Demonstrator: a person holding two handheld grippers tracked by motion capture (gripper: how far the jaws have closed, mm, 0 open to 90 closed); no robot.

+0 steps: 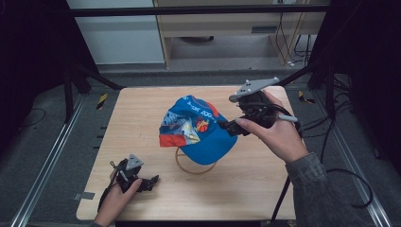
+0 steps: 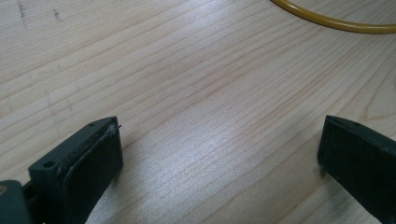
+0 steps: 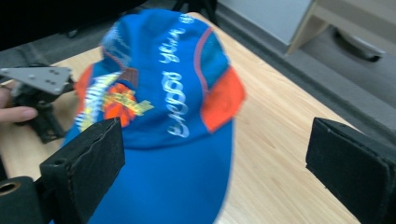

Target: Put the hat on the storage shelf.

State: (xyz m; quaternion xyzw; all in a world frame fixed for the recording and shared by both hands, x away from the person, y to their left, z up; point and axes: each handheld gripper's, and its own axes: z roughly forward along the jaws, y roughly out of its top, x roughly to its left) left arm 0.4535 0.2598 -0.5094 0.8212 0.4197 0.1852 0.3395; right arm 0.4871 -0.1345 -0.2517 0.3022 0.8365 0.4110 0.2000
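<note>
A blue cap [image 1: 198, 130] with orange panels and a printed front sits raised at the table's middle, over a yellow ring [image 1: 194, 169] lying on the wood. My right gripper [image 1: 228, 126] is at the cap's right side, open, its jaws wide apart. In the right gripper view the cap [image 3: 163, 102] is just ahead of the jaws of my right gripper [image 3: 215, 149], its brim toward me. My left gripper [image 1: 151, 182] rests low at the table's front left, open. In the left gripper view, bare wood lies between the jaws of my left gripper [image 2: 219, 144], with the ring's arc [image 2: 336, 21] farther off.
The wooden table [image 1: 142, 109] stands inside a black frame with metal rails on both sides. A cable [image 1: 350, 184] trails from the right gripper off the table's right edge. Pale cabinets [image 1: 227, 23] stand behind the far edge.
</note>
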